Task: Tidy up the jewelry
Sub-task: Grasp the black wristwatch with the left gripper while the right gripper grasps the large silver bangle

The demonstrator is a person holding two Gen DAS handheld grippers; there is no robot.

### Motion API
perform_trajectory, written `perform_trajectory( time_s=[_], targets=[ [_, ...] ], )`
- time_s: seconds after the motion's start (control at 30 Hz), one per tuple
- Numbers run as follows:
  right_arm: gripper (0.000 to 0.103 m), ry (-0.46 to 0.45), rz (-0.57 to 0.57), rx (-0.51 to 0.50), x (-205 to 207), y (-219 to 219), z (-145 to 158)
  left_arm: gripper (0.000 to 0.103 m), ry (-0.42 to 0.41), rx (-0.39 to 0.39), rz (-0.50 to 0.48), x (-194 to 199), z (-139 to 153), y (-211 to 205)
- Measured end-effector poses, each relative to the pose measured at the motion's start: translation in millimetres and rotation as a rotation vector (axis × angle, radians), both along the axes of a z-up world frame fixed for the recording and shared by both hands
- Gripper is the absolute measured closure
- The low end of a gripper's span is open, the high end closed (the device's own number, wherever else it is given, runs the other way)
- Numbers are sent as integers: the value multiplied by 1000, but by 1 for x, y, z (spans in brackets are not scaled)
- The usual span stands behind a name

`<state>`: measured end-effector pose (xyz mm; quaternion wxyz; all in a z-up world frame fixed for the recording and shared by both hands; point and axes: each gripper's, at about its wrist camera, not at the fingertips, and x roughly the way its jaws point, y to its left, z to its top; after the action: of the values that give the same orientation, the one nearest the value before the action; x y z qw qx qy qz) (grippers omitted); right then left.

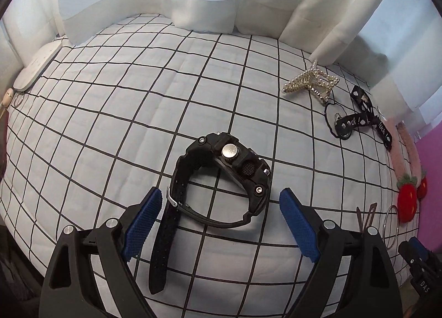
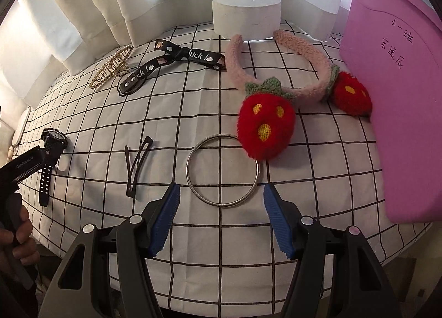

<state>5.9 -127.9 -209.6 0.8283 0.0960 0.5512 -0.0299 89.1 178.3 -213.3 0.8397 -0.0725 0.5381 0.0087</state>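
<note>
On the checked cloth: left gripper (image 1: 219, 204) is hanging open around the black watch (image 1: 221, 177); right gripper (image 2: 221, 193) is gaping near the metal bangle (image 2: 223, 170).
Risk: watch's loose strap may be slipping from the pads.
Right view only: strawberry headband (image 2: 290, 80), pink board (image 2: 400, 97).

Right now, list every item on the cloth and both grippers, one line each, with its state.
Watch: on its side, strap buckled, not gripped.
Bangle: flat, touching the strawberry headband.
Strawberry headband: lying flat beside the pink bin.
Hair clips: flat, crossed.
Pearl claw clip: lying closed.
Ribbon bow: tied, flat.
Pink bin: at the cloth's right edge.
Left gripper: fingers open around the watch.
Right gripper: fingers open, empty.
</note>
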Motion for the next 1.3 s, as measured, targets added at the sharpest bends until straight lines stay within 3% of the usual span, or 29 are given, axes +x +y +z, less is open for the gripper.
perform_trajectory(
  time_s=[0.43, 0.57, 0.8, 1.0, 1.3],
  targets=[
    [42, 38, -51, 53, 9, -4, -29, 18, 1, 35, -30, 7, -12, -5],
    [28, 16, -50, 37, 13, 0, -31, 18, 1, 47, -36, 6, -15, -6],
    [20, 2, -14, -81, 22, 13, -35, 15, -10, 73, -45, 8, -18, -11],
    [10, -19, -27, -93, 26, 9, -38, 8, -8, 111, -61, 12, -22, -19],
    [9, -97, -12, -107, 28, 5, -42, 5, -25, 128, -26, 14, -23, -21]
  ],
)
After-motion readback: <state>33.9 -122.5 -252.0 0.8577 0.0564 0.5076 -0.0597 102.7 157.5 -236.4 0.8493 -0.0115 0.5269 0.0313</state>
